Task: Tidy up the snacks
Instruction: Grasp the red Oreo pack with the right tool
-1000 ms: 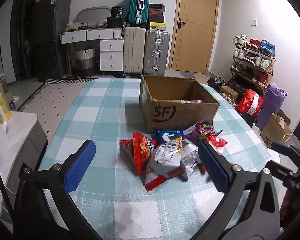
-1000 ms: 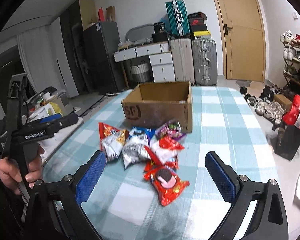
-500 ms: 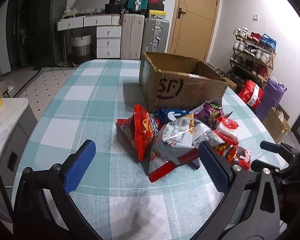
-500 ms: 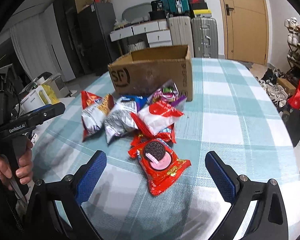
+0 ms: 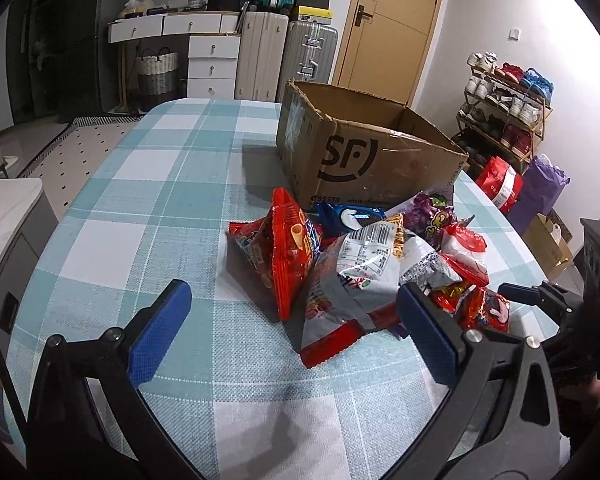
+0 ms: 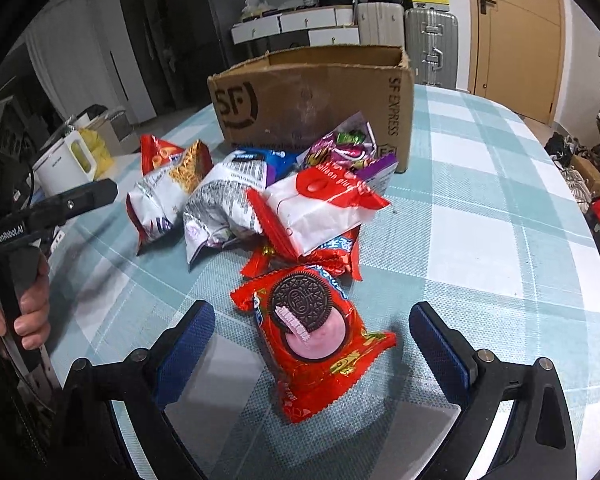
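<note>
While both of my tools hang low over the checked surface [image 5: 148, 184], neither one holds anything. My left hand-held gripper [image 5: 292, 332] stands wide, its blue pads [image 5: 158, 330] apart on either side of the near edge of the snack pile [image 5: 356, 264]; the right-side pad sits just in front of a silver-backed bag [image 5: 364, 280]. A tall red bag [image 5: 290, 256] stands upright at the left of the pile, touching the silver-backed bag. Behind them lie a blue Oreo pack [image 5: 350, 216] and a purple pack [image 5: 432, 216], both just in front of the open cardboard box [image 5: 364, 160], which rests on the surface near its far side.

My right hand-held gripper [image 6: 312, 344] is also wide, its fingers [image 6: 184, 340] set to either side of a red Oreo pack [image 6: 312, 336]. That pack lies flat on the surface between them, touching neither, at the near end of the pile. Beyond it a red-and-white bag [image 6: 320, 204] leans on other packs, with the purple pack [image 6: 348, 148] against the box [image 6: 312, 96]. In the right wrist view, my left hand [image 6: 32, 312] grips the handle of the left tool at the left edge of the frame.
</note>
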Demonstrator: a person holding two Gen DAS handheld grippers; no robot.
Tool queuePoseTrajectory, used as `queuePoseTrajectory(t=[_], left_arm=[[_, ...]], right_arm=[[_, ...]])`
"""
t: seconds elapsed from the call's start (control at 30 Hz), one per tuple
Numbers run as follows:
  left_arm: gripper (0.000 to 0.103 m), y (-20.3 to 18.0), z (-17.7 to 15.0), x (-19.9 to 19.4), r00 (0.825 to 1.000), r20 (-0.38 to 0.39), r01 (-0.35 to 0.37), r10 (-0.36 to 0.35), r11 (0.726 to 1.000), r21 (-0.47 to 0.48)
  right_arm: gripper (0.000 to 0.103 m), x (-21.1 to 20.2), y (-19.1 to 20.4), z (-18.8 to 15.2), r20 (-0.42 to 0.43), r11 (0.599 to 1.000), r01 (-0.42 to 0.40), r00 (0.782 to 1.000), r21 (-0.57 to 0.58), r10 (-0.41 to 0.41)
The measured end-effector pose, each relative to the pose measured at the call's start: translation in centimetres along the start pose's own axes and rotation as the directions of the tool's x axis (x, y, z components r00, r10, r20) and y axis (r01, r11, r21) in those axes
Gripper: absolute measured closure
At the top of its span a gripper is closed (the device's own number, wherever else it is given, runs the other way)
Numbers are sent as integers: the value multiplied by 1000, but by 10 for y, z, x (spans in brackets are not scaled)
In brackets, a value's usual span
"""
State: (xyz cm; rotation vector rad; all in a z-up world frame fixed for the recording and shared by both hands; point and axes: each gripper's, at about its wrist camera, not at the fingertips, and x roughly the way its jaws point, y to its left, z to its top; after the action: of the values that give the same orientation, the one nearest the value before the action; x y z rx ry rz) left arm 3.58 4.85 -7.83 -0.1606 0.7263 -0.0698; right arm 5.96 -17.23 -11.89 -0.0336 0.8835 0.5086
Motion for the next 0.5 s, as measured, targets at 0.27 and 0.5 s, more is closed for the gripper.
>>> queuePoseTrajectory(t=[0.27,0.5], left_arm=[[1,-1,0,10,1000,-14,4,-4,1000,-6],[1,-4,-1,16,999,-30,13,-13,1000,-7]], right_arm=[[58,6,9,-1,-34,996,-2,999,-88,-1],[58,0,-4,-2,-3,997,-72,997,3,72]])
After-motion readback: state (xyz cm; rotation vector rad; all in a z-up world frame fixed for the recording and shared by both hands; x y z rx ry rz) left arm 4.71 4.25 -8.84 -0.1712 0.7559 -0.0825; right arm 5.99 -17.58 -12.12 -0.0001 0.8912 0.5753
